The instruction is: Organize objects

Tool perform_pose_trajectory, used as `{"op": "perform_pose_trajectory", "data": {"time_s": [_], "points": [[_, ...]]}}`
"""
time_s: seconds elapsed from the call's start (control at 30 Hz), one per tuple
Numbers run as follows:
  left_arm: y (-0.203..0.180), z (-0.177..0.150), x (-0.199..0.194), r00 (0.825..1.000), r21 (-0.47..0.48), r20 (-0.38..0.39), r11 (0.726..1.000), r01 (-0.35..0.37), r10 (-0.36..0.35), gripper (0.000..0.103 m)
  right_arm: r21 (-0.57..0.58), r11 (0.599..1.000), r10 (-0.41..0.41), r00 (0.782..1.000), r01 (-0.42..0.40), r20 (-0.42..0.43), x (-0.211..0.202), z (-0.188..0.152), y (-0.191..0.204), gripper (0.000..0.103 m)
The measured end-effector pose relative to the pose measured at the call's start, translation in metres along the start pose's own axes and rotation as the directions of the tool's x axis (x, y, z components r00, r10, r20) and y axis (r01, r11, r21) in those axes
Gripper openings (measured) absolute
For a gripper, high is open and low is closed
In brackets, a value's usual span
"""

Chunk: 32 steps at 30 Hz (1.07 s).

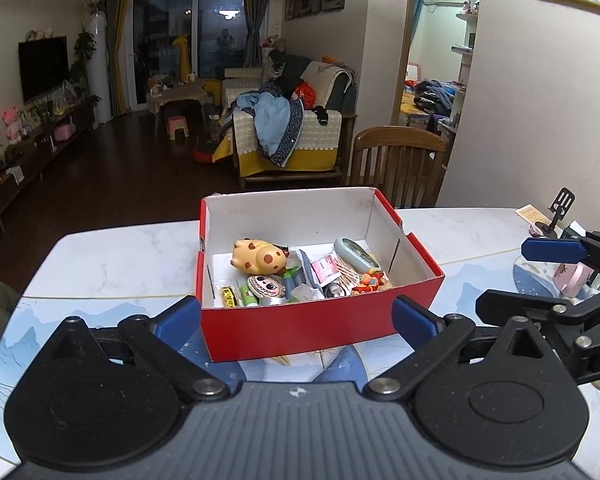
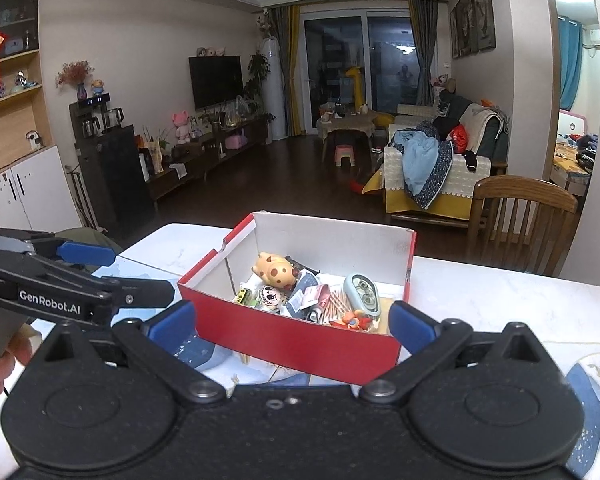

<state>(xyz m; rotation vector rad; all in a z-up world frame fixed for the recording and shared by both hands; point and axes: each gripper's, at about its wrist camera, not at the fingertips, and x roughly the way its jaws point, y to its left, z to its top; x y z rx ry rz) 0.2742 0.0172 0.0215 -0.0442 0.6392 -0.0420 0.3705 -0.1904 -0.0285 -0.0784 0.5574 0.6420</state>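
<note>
White marble-look table (image 1: pixel 112 256): work surface, bears all items.
Red cardboard box, white inside (image 1: pixel 316 326): lidless, near table edge, collects small clutter.
Left gripper (image 1: pixel 296 320), right gripper (image 2: pixel 292 322): both jaws spread wide, empty, flanking box front; "GenRobot.AI" printed on left one's arm.
Yellow spotted giraffe toy (image 1: pixel 258 258): lies in box, apparently sorted.
Loose wooden toothpicks (image 1: pixel 346 272): in box.
</note>
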Motion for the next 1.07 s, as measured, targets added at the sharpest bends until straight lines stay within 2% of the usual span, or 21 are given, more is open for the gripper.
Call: {"op": "perform_pose_trajectory", "data": {"time_s": [0.23,0.73,1.07], "points": [[-0.006,-0.007,-0.012,0.999,0.017,0.020,0.999,-0.029,0.029,0.102,-0.004,1.000,-0.002,1.000,0.002,0.004,-0.006,-0.005,0.001,0.103],[-0.006,-0.018,-0.023,0.999,-0.001,0.025,0.999,-0.036,0.036,0.102,0.000,1.000,-0.003,1.000,0.003,0.008,-0.017,-0.017,0.001,0.103],[-0.006,-0.023,-0.024,1.000,-0.019,0.003,1.000,-0.022,0.022,0.102,0.010,1.000,-0.015,1.000,0.016,-0.007,-0.022,-0.028,0.001,0.103]]}}
